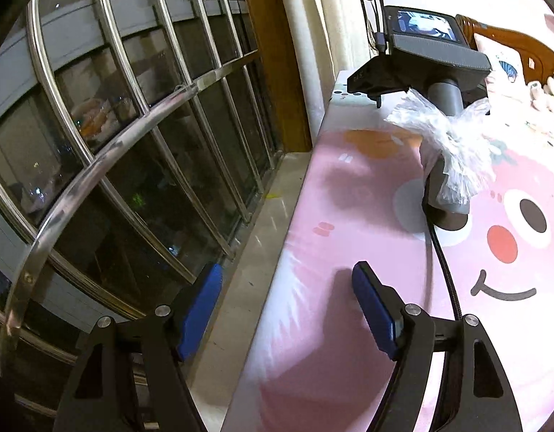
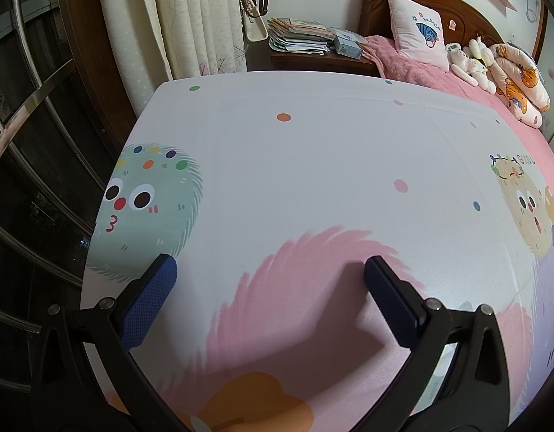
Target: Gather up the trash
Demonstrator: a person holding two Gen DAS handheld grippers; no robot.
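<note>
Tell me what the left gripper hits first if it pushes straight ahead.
Likely nothing but the printed tabletop: the open left gripper straddles its window-side edge. The crumpled plastic wrapper sits farther on, right of that line.

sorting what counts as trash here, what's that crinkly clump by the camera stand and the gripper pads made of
Crinkly clump: looks like thin clear plastic film, glossy; it is see-through, creased and bunched against the camera stand. Likely a bag or wrapper, but I cannot tell which.

Left gripper pads: blue, matte, finely textured, probably rubber or foam; the look leaves it open.
</note>
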